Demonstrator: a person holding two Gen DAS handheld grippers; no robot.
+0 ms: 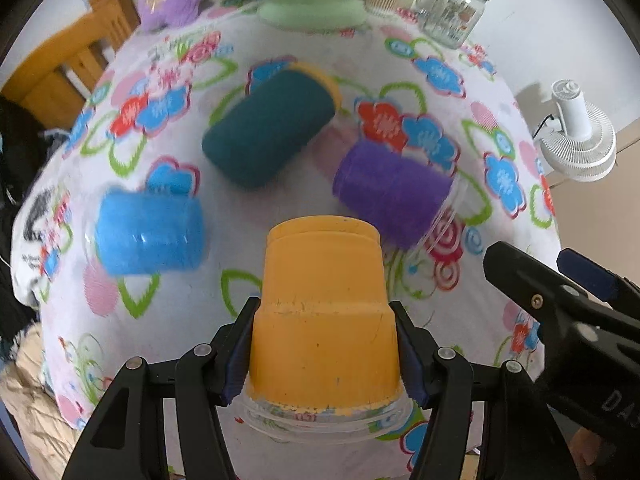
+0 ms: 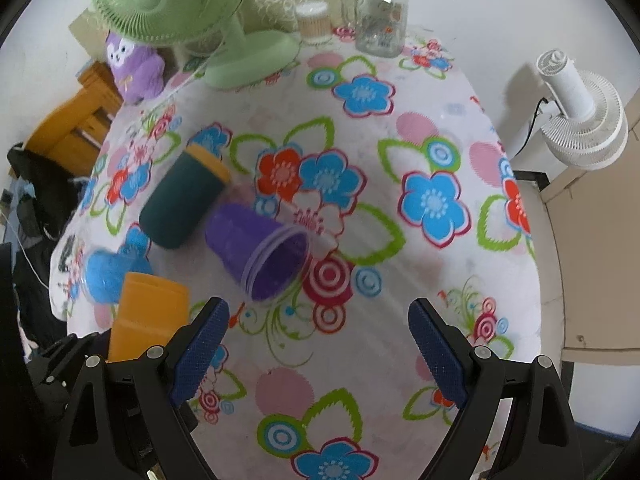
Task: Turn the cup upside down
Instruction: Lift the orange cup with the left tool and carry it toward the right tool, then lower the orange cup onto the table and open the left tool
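My left gripper (image 1: 322, 354) is shut on an orange cup (image 1: 324, 320), gripping its sides near the clear rim, with the cup's base pointing away from me, above the table. The orange cup also shows at the left of the right wrist view (image 2: 148, 316). My right gripper (image 2: 318, 344) is open and empty above the flowered tablecloth (image 2: 400, 240); it shows at the right of the left wrist view (image 1: 560, 280). A purple cup (image 2: 256, 252), a dark teal cup with a yellow rim (image 2: 184, 200) and a blue cup (image 2: 104, 276) lie on their sides on the table.
At the table's far edge stand a green fan (image 2: 224, 40), a purple plush toy (image 2: 132, 64), a glass jar with a green lid (image 2: 380, 20) and a small container (image 2: 314, 22). A white fan (image 2: 580, 112) stands off the right side. A wooden chair (image 2: 68, 128) is at left.
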